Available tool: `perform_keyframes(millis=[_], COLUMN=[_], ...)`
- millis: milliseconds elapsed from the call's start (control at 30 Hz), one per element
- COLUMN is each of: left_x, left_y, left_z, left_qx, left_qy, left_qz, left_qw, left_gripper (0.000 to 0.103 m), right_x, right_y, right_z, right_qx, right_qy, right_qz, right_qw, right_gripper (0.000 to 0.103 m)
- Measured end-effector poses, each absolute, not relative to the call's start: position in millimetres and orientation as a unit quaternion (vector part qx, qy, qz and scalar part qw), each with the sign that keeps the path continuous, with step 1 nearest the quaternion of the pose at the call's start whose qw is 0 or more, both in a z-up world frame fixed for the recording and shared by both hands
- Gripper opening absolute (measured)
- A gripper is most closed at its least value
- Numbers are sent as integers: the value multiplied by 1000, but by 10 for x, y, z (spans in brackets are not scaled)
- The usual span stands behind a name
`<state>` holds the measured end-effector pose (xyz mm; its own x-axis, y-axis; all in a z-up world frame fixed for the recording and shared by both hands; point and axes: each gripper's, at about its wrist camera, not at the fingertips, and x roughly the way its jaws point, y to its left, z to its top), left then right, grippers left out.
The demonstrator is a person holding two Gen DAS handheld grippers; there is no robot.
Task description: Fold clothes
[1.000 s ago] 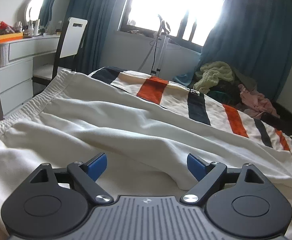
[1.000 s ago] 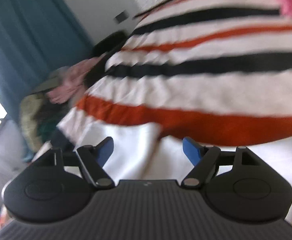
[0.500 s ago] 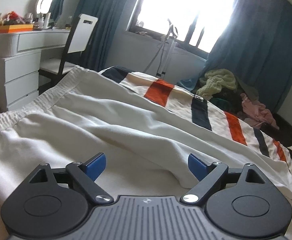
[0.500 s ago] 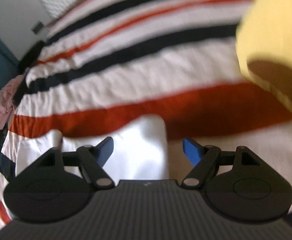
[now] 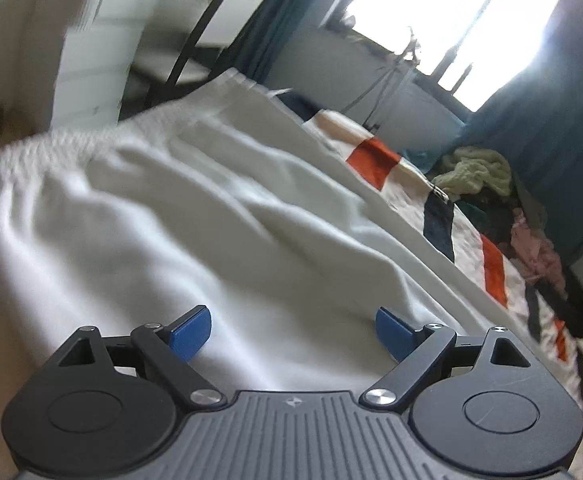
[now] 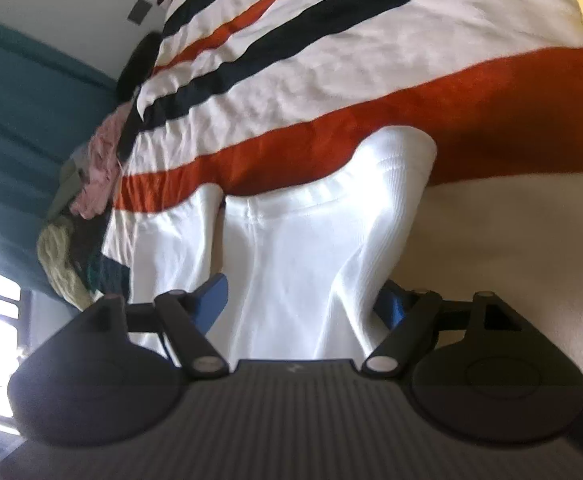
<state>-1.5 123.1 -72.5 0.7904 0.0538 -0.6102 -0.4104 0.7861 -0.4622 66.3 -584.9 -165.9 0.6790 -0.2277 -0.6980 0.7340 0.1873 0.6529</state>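
while the left wrist view is blurred, it shows the left tongs [image 5: 291, 326] released, blue pads wide apart, low over white trousers [image 5: 195, 216] spread on the striped bed cover [image 5: 375, 156]. the trousers' long axis runs from the elastic waistband [image 5: 63, 140] at far left toward the right. no cloth sits between these pads. a laundry pile [image 5: 487, 184] lies well apart by the curtain.

in the right wrist view, the right tongs [image 6: 305, 300] are also released, straddling one ribbed leg cuff [image 6: 395, 168], the cloth running straight ahead between the pads. so the right tongs are at the leg end, the left nearer the waist. no brand or writing can be read.
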Motion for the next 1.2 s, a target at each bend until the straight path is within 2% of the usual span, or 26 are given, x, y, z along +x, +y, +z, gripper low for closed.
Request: perform_keyframes(millis=[33, 67, 100, 133, 233, 567, 900, 967, 1033, 1067, 1133, 1200], left_x=[-40, -67, -96, -128, -235, -684, -1116, -1132, -1092, -1062, -1000, -957], left_y=[1282, 1332, 1385, 1443, 1612, 2600, 3280, 3286, 3252, 3233, 3200, 3163], left_z=[-728, -717, -705, -690, -638, -412, -632, -747, -846, -881, -928, -958], left_qx=[-312, -320, -328, -337, -364, -462, -544, -565, -577, -579, -582, -592], left_qy=[297, 296, 295, 294, 289, 265, 286, 294, 301, 302, 304, 294], left_qz=[132, 137, 143, 150, 170, 212, 230, 208, 186, 175, 160, 152], left_qw=[893, 890, 886, 882, 869, 819, 755, 742, 736, 737, 737, 735], left_gripper=[91, 91, 91, 91, 91, 91, 91, 90, 86, 84, 75, 71], right_x=[691, 693, 680, 653, 540, 390, 434, 442, 451, 456, 460, 455], right_y=[-5853, -5866, -5883, -5893, -5905, -5900, -5967, -5980, -5993, -5999, -5998, -5971], right_z=[-1672, -1700, -1736, -1755, -1761, -1506, -1724, -1769, -1815, -1838, -1865, -1856], right_qx=[542, 542, 543, 546, 559, 544, 566, 571, 575, 577, 579, 580], right_qy=[242, 250, 255, 254, 230, 152, 208, 219, 230, 236, 243, 240], right_qz=[-330, -335, -341, -347, -361, -358, -372, -375, -378, -379, -380, -378], right_qw=[734, 729, 724, 719, 710, 743, 706, 697, 688, 684, 679, 680], right_gripper=[46, 39, 22, 12, 8, 6, 9, 12, 37, 42, 45, 45])
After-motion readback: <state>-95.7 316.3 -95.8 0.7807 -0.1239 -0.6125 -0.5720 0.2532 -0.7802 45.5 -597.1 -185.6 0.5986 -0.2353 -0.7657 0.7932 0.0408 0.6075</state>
